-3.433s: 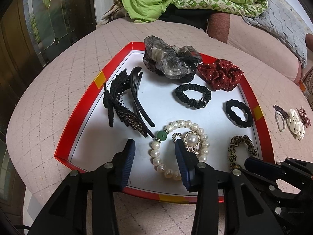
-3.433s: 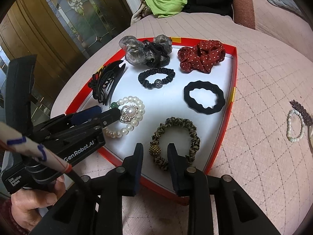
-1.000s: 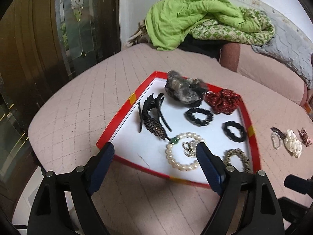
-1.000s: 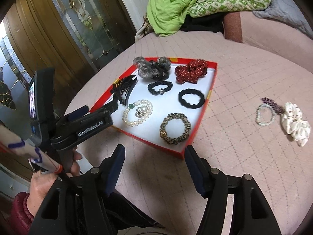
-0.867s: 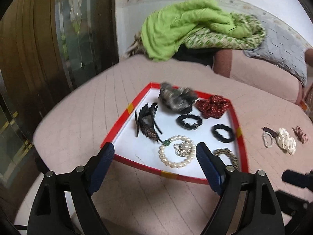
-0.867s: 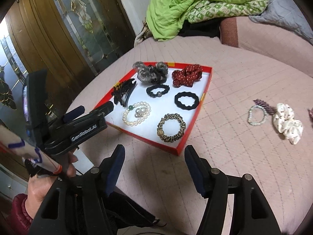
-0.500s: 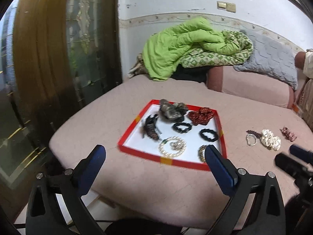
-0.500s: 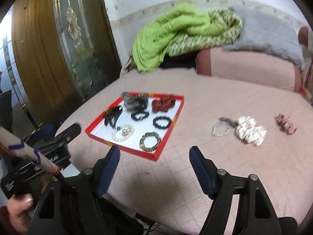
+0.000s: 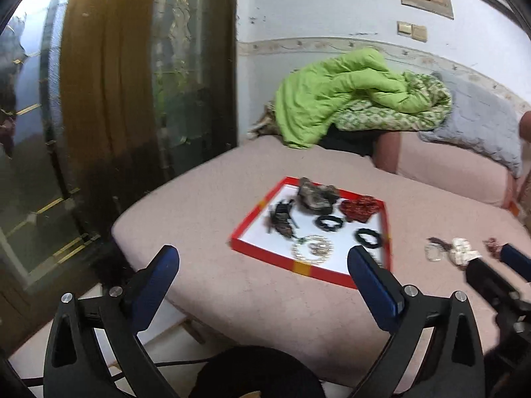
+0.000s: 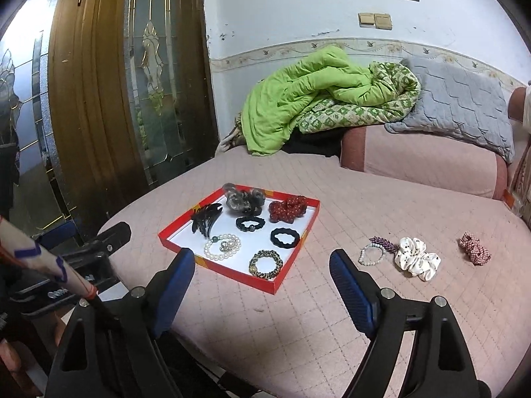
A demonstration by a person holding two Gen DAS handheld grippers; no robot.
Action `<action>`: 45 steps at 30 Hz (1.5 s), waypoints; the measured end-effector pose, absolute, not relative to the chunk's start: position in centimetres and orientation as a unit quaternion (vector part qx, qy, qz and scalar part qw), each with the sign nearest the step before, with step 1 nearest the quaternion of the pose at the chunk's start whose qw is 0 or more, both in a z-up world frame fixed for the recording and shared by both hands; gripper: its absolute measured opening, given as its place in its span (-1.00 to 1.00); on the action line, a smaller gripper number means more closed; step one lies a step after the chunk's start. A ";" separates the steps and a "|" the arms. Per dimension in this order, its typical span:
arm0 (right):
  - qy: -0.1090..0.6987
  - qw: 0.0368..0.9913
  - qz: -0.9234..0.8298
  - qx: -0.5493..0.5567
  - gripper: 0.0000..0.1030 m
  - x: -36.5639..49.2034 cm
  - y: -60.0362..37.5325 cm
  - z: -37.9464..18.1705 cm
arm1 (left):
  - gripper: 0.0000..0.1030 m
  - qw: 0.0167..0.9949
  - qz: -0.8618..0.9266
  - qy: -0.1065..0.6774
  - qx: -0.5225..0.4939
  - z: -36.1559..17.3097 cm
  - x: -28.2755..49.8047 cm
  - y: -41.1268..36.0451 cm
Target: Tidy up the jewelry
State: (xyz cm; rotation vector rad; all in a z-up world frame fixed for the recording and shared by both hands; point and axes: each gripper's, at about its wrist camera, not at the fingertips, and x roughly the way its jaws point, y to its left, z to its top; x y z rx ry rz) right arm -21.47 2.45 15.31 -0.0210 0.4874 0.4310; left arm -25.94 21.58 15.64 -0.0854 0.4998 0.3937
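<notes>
Right gripper (image 10: 257, 265) opening, empty; left gripper (image 9: 262, 262) wide, empty. I'm backing both off the tray (image 10: 282, 283); white scrunchie (image 10: 416, 257) and bracelet (image 10: 371, 254) waiting on bed.

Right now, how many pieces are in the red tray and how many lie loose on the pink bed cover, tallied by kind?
Red tray:
Scrunchies and hair ties: 5
Black hair claw: 1
Pearl bracelet: 1
Pink bed cover:
Scrunchies: 2
Small bead bracelet: 1
Purple clip: 1
Total: 11
</notes>
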 end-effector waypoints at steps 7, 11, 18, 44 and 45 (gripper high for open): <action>0.237 0.947 0.214 -0.031 0.74 -22.2 3.4 15.1 | 0.96 0.945 0.189 0.261 -0.061 14.0 -25.0 22.2; 0.244 0.948 0.202 -0.032 0.78 -21.6 3.2 14.3 | 0.96 0.941 0.204 0.262 -0.068 12.9 -24.9 22.8; 0.270 0.941 0.203 -0.026 0.78 -20.3 3.8 13.1 | 0.96 0.932 0.213 0.280 -0.089 12.1 -24.3 23.9; 0.291 0.937 0.187 -0.037 0.79 -19.4 2.7 11.9 | 0.96 0.934 0.210 0.283 -0.053 12.3 -23.9 22.1; 0.292 0.937 0.188 -0.037 0.79 -19.4 2.7 11.9 | 0.96 0.934 0.211 0.283 -0.053 12.3 -23.9 22.1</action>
